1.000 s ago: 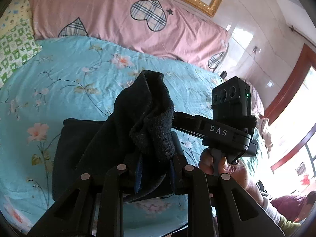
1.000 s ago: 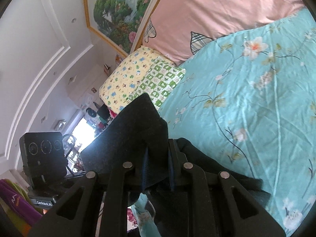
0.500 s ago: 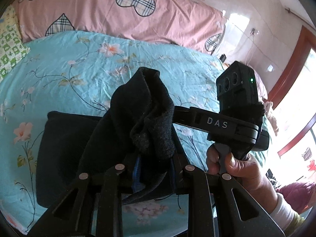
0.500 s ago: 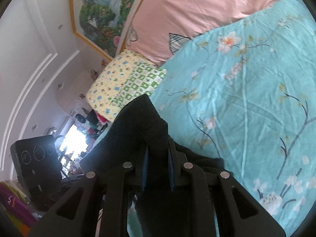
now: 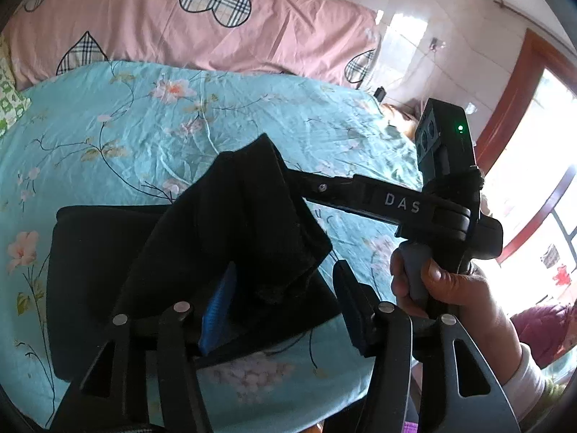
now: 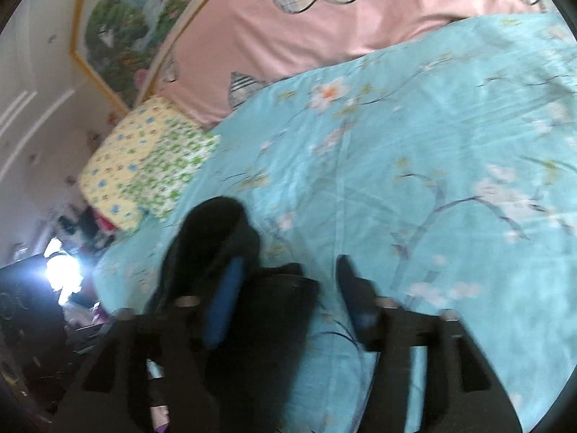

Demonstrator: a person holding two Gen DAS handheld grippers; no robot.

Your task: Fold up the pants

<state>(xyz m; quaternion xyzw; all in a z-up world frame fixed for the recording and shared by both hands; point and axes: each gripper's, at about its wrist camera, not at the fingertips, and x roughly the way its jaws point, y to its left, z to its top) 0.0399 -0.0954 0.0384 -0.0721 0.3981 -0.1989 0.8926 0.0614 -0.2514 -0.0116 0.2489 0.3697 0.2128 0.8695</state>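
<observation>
Two grippers, both just opened over the dark pants on the bed.

We see the left gripper with its jaws spread apart after just opening; the pants bunch up against its left blue pad but are no longer pinched. Our right gripper has likewise just been opening, its jaws apart, a fold of pants leaning on the left pad only. Most of the pants lie folded flat on the flowered blue sheet, below the pink pillow. A hand grips the right tool's handle.
</observation>
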